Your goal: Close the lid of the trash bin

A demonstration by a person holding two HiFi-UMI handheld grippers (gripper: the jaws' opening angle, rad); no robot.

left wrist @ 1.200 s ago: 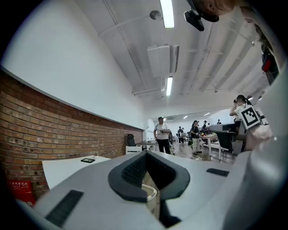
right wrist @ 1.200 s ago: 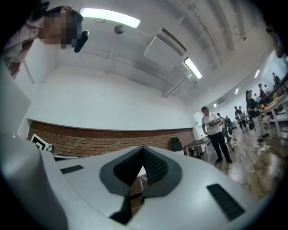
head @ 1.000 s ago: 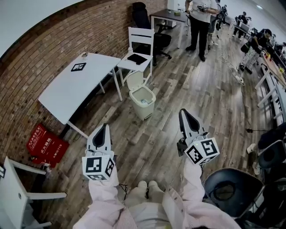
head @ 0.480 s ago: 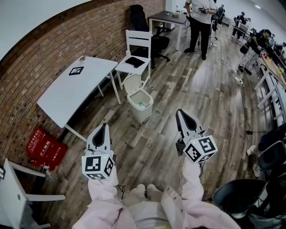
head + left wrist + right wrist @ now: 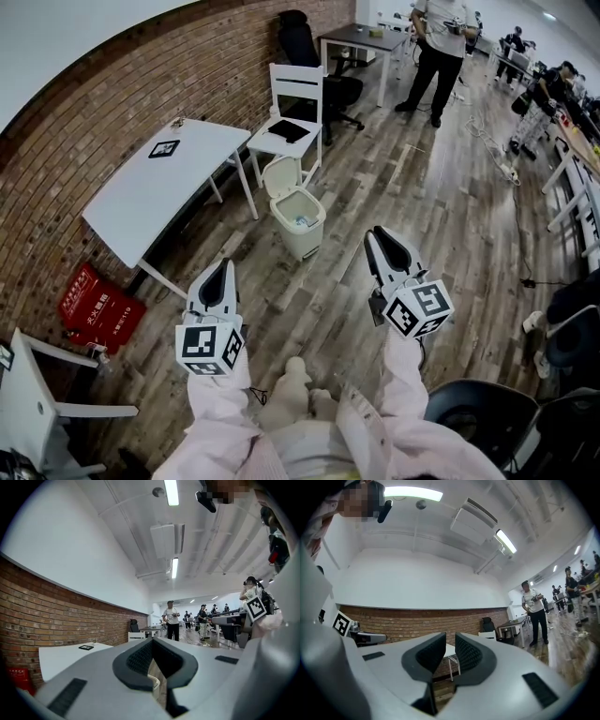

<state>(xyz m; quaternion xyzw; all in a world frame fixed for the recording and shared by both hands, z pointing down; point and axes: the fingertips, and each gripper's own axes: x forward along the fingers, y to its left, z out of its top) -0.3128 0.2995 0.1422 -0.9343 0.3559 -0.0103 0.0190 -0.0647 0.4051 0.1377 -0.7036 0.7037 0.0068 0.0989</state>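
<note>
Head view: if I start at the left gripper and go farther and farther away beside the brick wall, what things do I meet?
left gripper → trash bin, lid up → white chair → black office chair

Pale pink sleeves (image 5: 217, 412) on both arms, loose and crumpled. The left gripper (image 5: 225, 264) is a light grey shell tapering to dark ribbed pads, with a cube (image 5: 210, 349) of black-and-white square markers at its rear. The right gripper (image 5: 377, 234) matches, marker cube (image 5: 419, 309) and all, its jaws just easing apart with nothing between them. A thin dark cable (image 5: 253, 398) runs beside the left sleeve, and there are pale shoes (image 5: 294, 380) below.
</note>
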